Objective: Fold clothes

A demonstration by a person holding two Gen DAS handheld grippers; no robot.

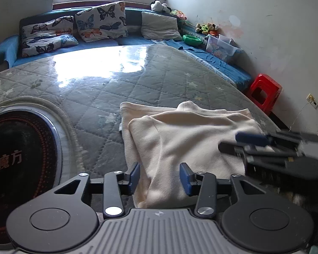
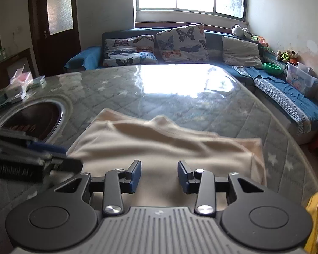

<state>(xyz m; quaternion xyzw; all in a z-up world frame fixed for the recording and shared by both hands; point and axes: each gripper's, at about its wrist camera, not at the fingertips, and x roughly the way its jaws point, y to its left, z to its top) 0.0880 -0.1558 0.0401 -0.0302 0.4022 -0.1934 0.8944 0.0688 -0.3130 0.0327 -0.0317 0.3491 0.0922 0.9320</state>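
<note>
A cream garment (image 1: 190, 131) lies folded on the quilted table cover (image 1: 116, 80), with its collar bump at the far edge. My left gripper (image 1: 160, 176) stands open over the garment's near left edge, and a ridge of cloth lies loose between its blue pads (image 1: 135, 174). In the right wrist view the same garment (image 2: 159, 144) spreads ahead, and my right gripper (image 2: 159, 175) is open just above its near edge, holding nothing. The right gripper (image 1: 228, 141) also shows blurred at the garment's right side. The left gripper (image 2: 73, 156) reaches in at the garment's left side.
A round induction cooker (image 1: 17, 154) is set into the table left of the garment. A blue sofa with butterfly pillows (image 1: 99, 21) runs along the far side. A red stool (image 1: 265, 91) stands by the right wall. Small packets (image 2: 19, 84) sit at the table's far left.
</note>
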